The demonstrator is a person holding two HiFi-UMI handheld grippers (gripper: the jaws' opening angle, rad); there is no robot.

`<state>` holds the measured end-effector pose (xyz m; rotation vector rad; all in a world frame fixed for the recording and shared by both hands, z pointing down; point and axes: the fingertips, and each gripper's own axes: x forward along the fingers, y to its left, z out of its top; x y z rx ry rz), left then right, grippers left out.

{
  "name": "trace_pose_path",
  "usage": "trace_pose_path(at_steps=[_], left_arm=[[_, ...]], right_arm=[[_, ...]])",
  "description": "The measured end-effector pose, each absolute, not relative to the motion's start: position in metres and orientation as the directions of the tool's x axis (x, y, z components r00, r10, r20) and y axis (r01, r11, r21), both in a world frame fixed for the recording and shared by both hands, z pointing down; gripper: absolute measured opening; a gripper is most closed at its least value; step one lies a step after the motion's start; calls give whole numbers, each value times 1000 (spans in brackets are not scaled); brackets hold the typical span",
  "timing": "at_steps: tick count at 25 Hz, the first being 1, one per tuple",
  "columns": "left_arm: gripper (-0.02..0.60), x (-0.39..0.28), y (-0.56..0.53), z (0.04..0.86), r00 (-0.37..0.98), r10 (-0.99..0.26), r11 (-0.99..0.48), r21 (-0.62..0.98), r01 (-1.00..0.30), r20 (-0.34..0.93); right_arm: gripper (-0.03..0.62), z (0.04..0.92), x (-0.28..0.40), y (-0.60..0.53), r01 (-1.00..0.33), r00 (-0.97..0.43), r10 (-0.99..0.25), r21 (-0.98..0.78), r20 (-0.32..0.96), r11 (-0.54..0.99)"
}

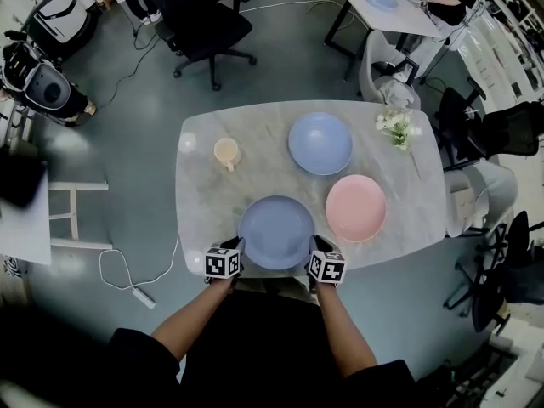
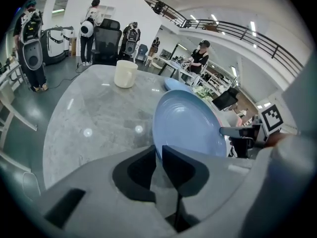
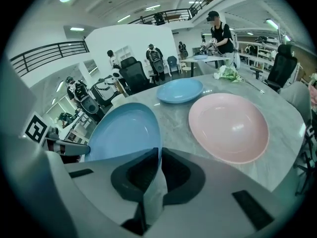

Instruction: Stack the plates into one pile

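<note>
A blue plate [image 1: 275, 232] hangs over the near edge of the marble table [image 1: 204, 202], held by both grippers. My left gripper [image 1: 235, 250] is shut on its left rim, the plate [image 2: 190, 125] running away from the jaws in the left gripper view. On the plate's right rim my right gripper [image 1: 315, 248] is shut, the plate [image 3: 124, 133] tilting off to the left in its own view. A pink plate [image 1: 356, 207] [image 3: 229, 127] lies to the right. Farther back rests a second blue plate [image 1: 320, 143] [image 3: 180, 90].
A cream cup [image 1: 226, 153] [image 2: 125, 73] stands at the table's left. White flowers [image 1: 398, 126] lie at the far right corner. Office chairs [image 1: 208, 24], a second table [image 1: 382, 2] and people stand around the room.
</note>
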<state>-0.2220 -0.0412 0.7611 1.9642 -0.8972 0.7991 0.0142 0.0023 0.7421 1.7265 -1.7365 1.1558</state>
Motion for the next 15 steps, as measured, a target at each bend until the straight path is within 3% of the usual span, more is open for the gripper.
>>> trace_pose_path(at_steps=[15], left_arm=[[51, -221, -26, 744, 619, -205, -526, 448, -723, 758]], right_arm=[[29, 717, 4, 52, -962, 41, -610, -133, 791, -237]])
